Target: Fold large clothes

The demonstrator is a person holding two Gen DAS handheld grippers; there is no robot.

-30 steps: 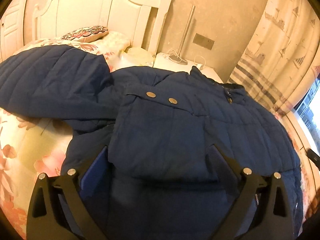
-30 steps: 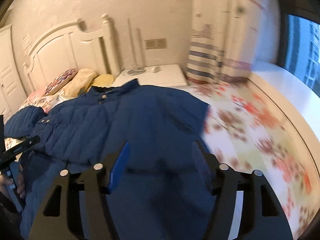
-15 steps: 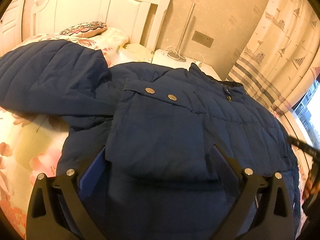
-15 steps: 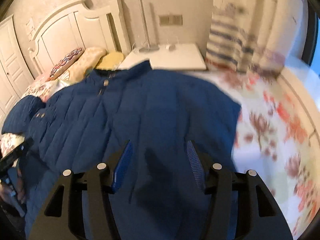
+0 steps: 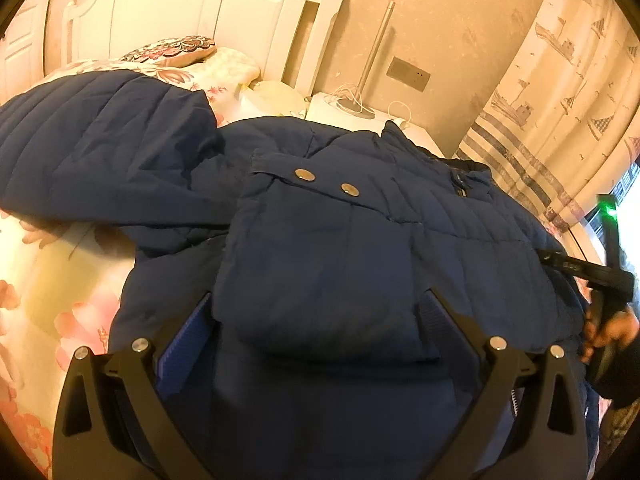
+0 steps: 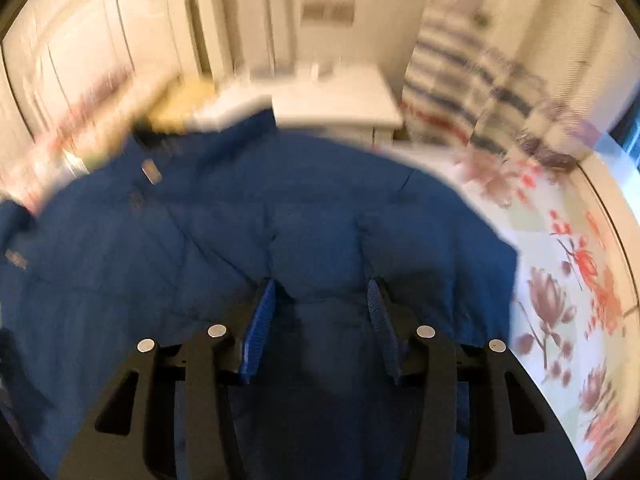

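Note:
A navy quilted jacket (image 5: 360, 232) lies spread on the floral bed, collar toward the headboard; one sleeve with two snap buttons is folded across its front, the other sleeve (image 5: 92, 156) reaches left. My left gripper (image 5: 316, 312) is open, its fingers straddling the folded sleeve's cuff end. In the right wrist view, which is blurred, the jacket (image 6: 248, 220) fills the middle. My right gripper (image 6: 320, 296) is narrowing around a raised ridge of the jacket's fabric; I cannot tell whether it grips. The right gripper also shows at the right edge of the left wrist view (image 5: 576, 270).
White headboard (image 5: 224, 12) and pillows (image 5: 172, 46) at the back. A white nightstand (image 6: 332, 96) with a lamp pole (image 5: 372, 52) stands beyond the collar. Striped curtain (image 5: 560, 80) at right. Floral bedsheet (image 6: 568, 288) lies right of the jacket.
My right gripper has moved forward over the jacket and its fingers have come closer together, with fabric bunched between them. My left gripper has barely moved.

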